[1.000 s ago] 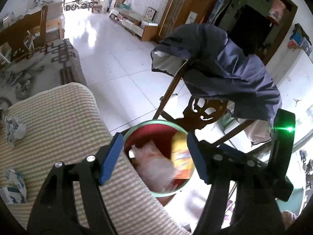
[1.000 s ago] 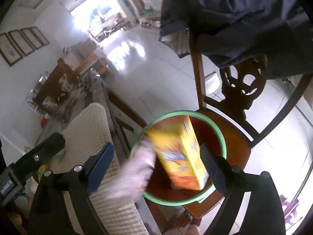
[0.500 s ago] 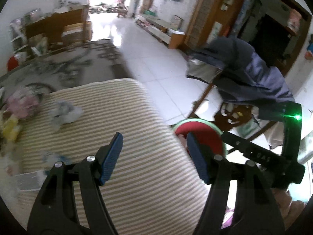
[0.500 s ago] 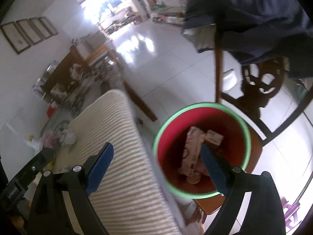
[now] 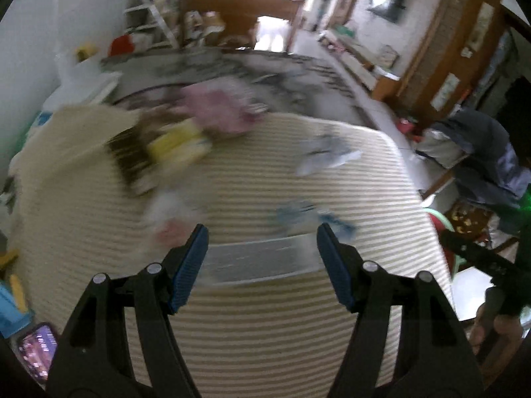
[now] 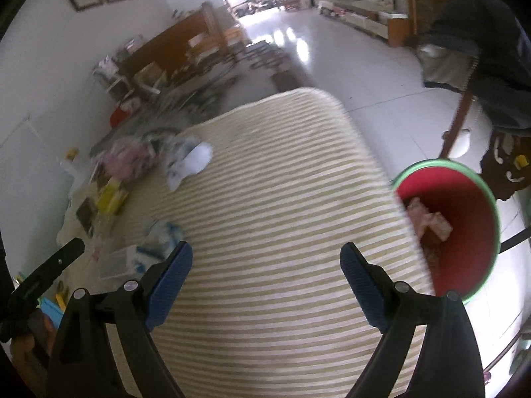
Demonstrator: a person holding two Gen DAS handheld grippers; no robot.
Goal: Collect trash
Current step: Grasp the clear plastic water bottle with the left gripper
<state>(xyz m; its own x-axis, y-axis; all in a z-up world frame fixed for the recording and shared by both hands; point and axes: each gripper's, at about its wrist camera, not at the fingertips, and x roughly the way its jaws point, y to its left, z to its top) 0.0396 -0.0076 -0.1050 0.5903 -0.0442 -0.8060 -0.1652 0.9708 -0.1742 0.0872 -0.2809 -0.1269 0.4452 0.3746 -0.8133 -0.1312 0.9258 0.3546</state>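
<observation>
My left gripper (image 5: pixel 262 232) is open and empty above the striped cloth (image 5: pixel 265 331), just short of a clear flat wrapper (image 5: pixel 255 258) and a blue-and-white crumpled wrapper (image 5: pixel 312 215). A white crumpled paper (image 5: pixel 325 159), a yellow box (image 5: pixel 179 146) and a pink bag (image 5: pixel 215 106) lie farther off. My right gripper (image 6: pixel 265 258) is open and empty over the cloth (image 6: pixel 282 248). The red bin with a green rim (image 6: pixel 464 225) stands to its right and holds trash (image 6: pixel 428 219). The white paper (image 6: pixel 192 162) and the blue wrapper (image 6: pixel 162 232) lie to the left.
A wooden chair draped with a dark jacket (image 6: pixel 491 49) stands behind the bin. A phone (image 5: pixel 36 351) lies at the cloth's near left corner. A cluttered dark table (image 5: pixel 232 63) sits beyond the cloth. White tiled floor (image 6: pixel 348 49) stretches toward a bright doorway.
Both grippers swung left from over the bin to over the striped cloth. The yellow box and the plastic bag that were falling now lie in the bin. The views are motion-blurred.
</observation>
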